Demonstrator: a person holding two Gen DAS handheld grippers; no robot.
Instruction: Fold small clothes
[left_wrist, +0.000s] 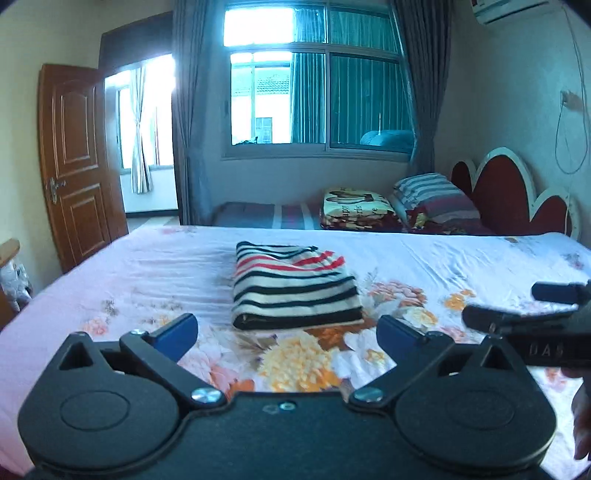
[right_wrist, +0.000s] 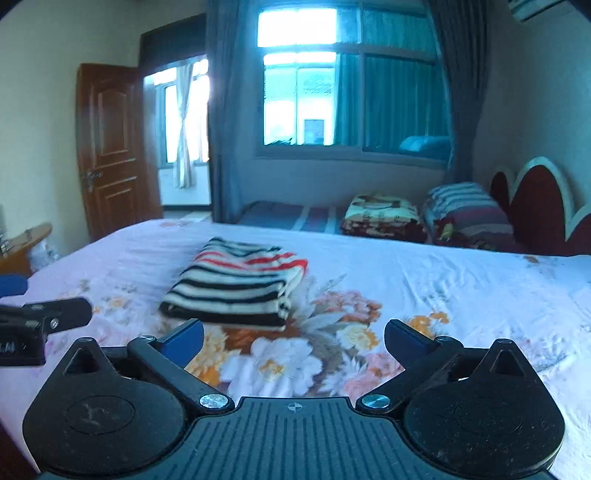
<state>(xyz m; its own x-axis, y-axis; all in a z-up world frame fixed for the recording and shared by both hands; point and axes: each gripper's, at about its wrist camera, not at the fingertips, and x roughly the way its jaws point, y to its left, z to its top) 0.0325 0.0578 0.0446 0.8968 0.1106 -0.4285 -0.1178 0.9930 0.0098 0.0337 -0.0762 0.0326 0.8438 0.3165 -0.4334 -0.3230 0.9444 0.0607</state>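
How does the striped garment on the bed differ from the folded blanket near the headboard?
The striped garment has black, white and red stripes; the blanket shows a printed picture. The garment lies mid-bed, near both open grippers; the blanket sits far back, beside the pillow. Both are folded.

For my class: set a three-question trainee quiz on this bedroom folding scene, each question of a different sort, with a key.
1. True or false: the striped garment lies folded on the floral bedsheet.
2. Multiple choice: the left gripper and right gripper are A) both open and empty, B) both shut on cloth, C) one open, one shut.
3. Fill in: in the background, the wooden door stands ____.

Key: 1 true; 2 A; 3 open.
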